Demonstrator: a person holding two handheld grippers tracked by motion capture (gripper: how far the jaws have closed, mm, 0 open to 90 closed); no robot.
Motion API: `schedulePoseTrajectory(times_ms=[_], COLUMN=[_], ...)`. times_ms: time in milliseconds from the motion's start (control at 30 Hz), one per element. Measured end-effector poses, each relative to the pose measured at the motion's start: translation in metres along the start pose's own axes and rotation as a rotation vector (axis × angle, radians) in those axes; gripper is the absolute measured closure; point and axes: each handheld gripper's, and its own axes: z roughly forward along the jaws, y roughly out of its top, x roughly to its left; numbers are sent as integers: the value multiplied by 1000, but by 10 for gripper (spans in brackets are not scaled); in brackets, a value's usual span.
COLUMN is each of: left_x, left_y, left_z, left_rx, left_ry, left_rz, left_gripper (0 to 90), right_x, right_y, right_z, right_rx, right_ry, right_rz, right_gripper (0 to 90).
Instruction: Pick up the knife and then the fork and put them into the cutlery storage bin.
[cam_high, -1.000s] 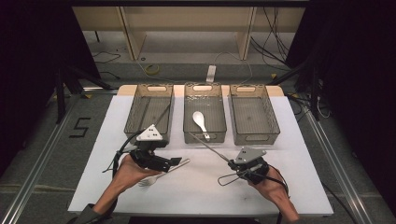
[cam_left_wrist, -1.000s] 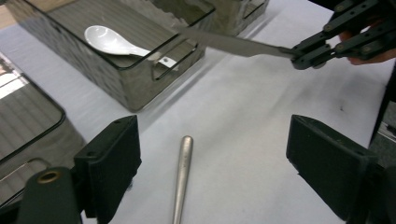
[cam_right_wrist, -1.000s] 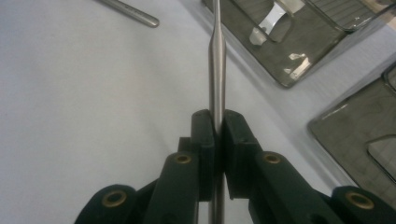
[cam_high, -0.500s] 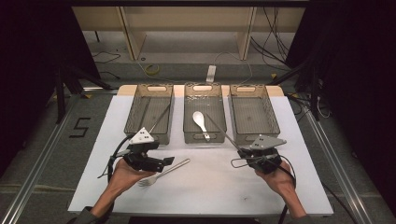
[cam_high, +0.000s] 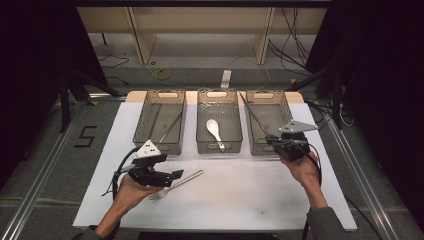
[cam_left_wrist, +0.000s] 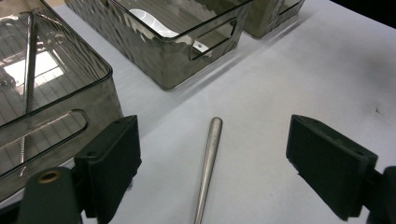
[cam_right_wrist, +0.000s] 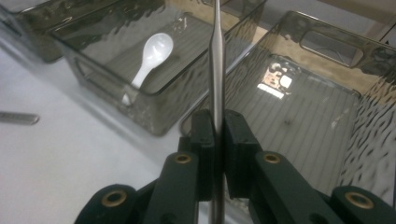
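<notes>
Right tool (cam_high: 280, 142) has swung from the middle of the table out to the front edge of the right-hand bin (cam_high: 268, 121), lifting as it went; left tool (cam_high: 167, 176) has barely shifted. Right tool's jaws are pinched almost together on a thin metal utensil (cam_high: 255, 117), most likely a knife, though its far end can't be read. In the right gripper view the shaft (cam_right_wrist: 215, 70) runs straight up from between the pads (cam_right_wrist: 204, 140), and from above it slants up and away over the bin. Left tool stands wide open, gripping nothing, both pads (cam_left_wrist: 112, 158) straddling the handle of a fork (cam_high: 175, 185) lying flat on the white table (cam_high: 260, 200), not touching it.

Looks like a cutlery sort: white spoon (cam_high: 214, 130) already in the middle bin (cam_high: 219, 125), a thin rod in the left bin (cam_high: 161, 122). Step in hand, I'd say: carrying the held piece to the right-hand bin. Next move calls for bringing it over the bin floor, tipping the shaft down and opening the jaws. The fork would follow, with the left tool closing on its handle.
</notes>
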Motion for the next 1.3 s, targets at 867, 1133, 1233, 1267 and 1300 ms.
schedulePoseTrajectory(times_ms=[867, 1133, 1233, 1267, 1300], left_x=[0, 0, 0, 0, 0], left_y=[-5, -5, -5, -5, -5], left_z=[-2, -3, -2, -2, -2], left_rx=[-18, -19, -18, -14, -11], left_ry=[0, -3, -4, -6, -6], left_rz=[-1, -2, -6, -6, -6], left_gripper=[181, 182, 182, 182, 182], right_x=[-47, -46, -44, -44, -43], right_y=[28, 25, 24, 24, 23], right_z=[53, 62, 64, 64, 65], right_rx=[96, 118, 120, 120, 123], right_ry=[-103, -115, -114, -112, -109], right_rz=[278, 308, 314, 320, 328], right_gripper=[845, 844, 844, 844, 844])
